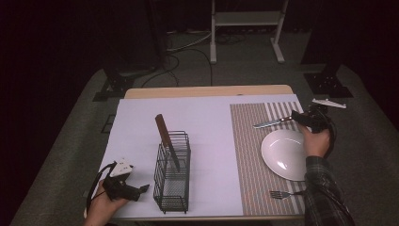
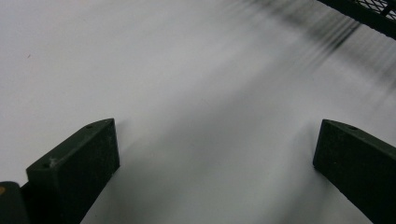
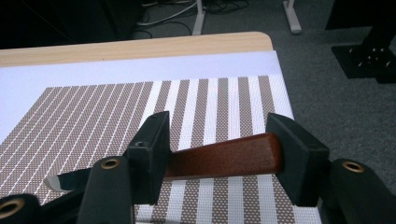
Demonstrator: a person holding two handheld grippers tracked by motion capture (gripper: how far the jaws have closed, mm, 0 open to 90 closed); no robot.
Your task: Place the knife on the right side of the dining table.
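We see the right claw (image 3: 219, 154) straddling a knife (image 3: 224, 161) handle beyond the plate (image 1: 287, 153), jaws slack, apparently laying it down; left claw (image 2: 217, 154) released.

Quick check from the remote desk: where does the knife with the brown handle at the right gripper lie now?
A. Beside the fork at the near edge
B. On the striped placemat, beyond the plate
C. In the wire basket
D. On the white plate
B: the knife lies on the striped placemat, beyond the white plate, with its handle between the jaws of the right gripper.
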